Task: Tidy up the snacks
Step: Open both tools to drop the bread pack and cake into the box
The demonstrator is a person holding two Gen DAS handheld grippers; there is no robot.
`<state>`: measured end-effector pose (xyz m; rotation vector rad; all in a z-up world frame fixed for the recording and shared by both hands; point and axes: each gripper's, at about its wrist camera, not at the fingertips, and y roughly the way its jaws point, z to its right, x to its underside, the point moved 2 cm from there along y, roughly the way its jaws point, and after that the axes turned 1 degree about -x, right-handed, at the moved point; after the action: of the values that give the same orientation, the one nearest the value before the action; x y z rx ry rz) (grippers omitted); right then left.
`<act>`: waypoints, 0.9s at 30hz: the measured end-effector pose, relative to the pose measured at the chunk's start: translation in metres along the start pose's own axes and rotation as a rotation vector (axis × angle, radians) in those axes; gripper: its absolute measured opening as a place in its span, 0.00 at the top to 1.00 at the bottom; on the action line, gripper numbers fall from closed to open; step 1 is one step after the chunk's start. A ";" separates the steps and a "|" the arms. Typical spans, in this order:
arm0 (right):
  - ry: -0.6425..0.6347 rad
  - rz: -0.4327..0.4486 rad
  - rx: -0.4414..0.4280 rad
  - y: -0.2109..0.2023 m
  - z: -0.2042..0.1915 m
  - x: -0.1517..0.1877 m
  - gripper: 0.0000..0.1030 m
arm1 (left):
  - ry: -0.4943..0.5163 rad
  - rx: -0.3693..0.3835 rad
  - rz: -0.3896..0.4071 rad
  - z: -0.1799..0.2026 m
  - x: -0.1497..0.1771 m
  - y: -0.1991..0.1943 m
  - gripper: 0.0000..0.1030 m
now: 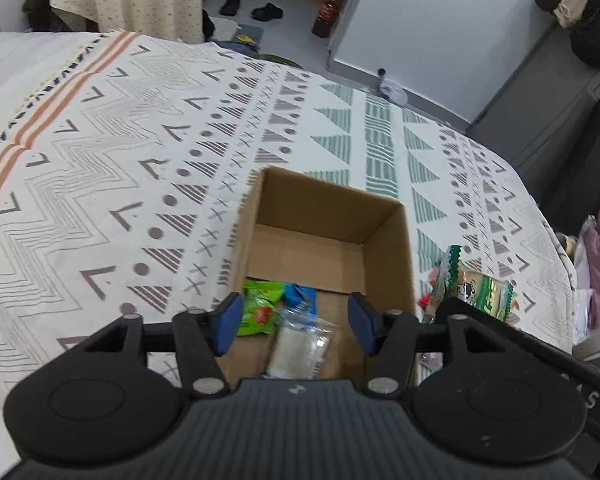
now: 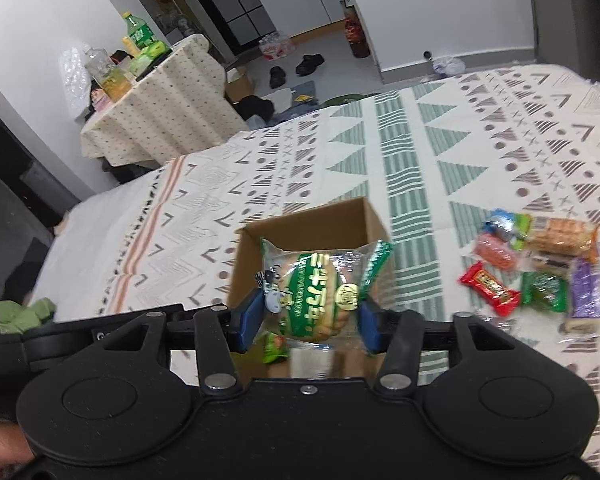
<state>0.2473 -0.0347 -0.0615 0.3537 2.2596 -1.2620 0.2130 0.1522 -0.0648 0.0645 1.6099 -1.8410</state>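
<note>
Gripping a green biscuit packet (image 2: 314, 294) above the cardboard box (image 2: 340, 220), the right claw (image 2: 309, 322) readies a drop; the left claw (image 1: 295, 322) hovers open, empty, over the box.

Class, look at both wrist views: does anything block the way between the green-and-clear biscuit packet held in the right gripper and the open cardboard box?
Nothing visible does. The right gripper holds the green-and-clear biscuit packet just above the open brown cardboard box, whose top is uncovered. The left gripper hangs open at the near rim.

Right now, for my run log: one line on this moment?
left hand-held gripper: open over brown cardboard box | right hand-held gripper: holds green-trimmed clear biscuit packet | loose snacks: on cloth
</note>
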 end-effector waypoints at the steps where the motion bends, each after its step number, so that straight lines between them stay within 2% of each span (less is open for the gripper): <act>1: 0.007 0.004 -0.002 0.000 0.000 -0.001 0.44 | -0.001 -0.006 0.004 -0.002 0.000 -0.001 0.37; 7: 0.026 0.013 0.024 -0.007 0.010 0.002 0.32 | 0.010 -0.031 0.040 -0.004 0.000 -0.005 0.18; 12: 0.050 0.024 0.074 -0.017 0.033 0.008 0.24 | 0.062 -0.044 0.074 0.007 0.006 -0.005 0.11; 14: 0.058 0.026 0.094 -0.021 0.041 0.012 0.16 | 0.076 -0.026 0.070 0.013 0.009 -0.004 0.10; 22: 0.089 0.062 0.153 -0.045 0.078 0.021 0.02 | 0.102 -0.005 0.060 0.039 0.020 0.000 0.10; 27: 0.122 0.073 0.173 -0.057 0.101 0.027 0.00 | 0.141 0.019 0.046 0.061 0.027 0.000 0.10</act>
<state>0.2303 -0.1517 -0.0793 0.5854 2.2207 -1.4365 0.2162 0.0857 -0.0630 0.2427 1.6718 -1.8522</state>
